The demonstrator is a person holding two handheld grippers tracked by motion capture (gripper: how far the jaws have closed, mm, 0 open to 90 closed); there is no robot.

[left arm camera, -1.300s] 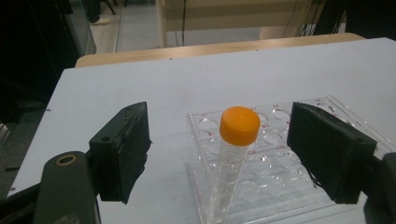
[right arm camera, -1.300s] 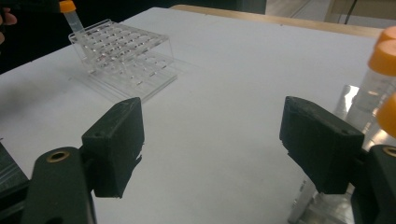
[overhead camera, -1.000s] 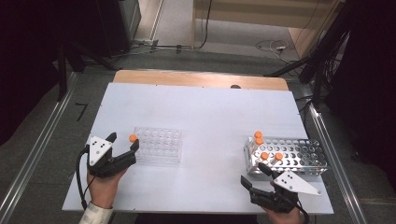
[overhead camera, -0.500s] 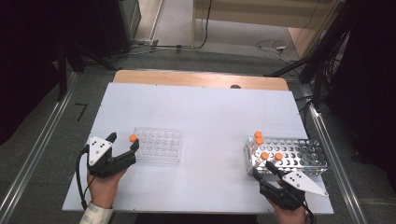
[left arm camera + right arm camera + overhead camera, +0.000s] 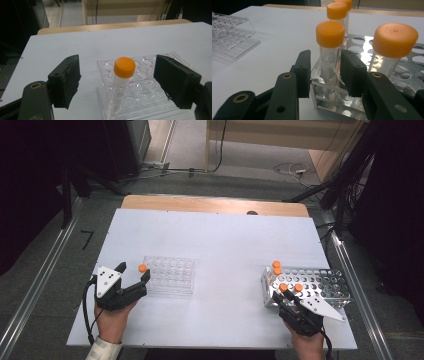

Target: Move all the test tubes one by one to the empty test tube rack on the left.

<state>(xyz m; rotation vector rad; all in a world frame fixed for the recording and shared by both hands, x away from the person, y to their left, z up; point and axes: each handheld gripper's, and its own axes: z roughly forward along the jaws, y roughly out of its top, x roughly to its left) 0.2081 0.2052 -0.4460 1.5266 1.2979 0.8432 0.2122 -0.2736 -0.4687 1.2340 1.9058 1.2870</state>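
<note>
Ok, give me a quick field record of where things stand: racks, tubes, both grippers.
clear rack: one orange-capped tube in a corner well
metal rack: four orange-capped tubes at its left end
left gripper: jaws wide open either side of the clear rack's tube, not touching it
right gripper: jaws have just been closing around a front tube in the metal rack; a small gap shows, contact unclear

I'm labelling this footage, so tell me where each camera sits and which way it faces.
High view: above the person's side, looking forward and down on the white table; both forearms show, with left tool and right tool.
Left gripper view: rides the left tool, facing an orange-capped tube in the clear rack.
Right gripper view: rides the right tool, jaws just closing around a tube in the metal rack.
Shared: both gripper views show the clear rack.
</note>
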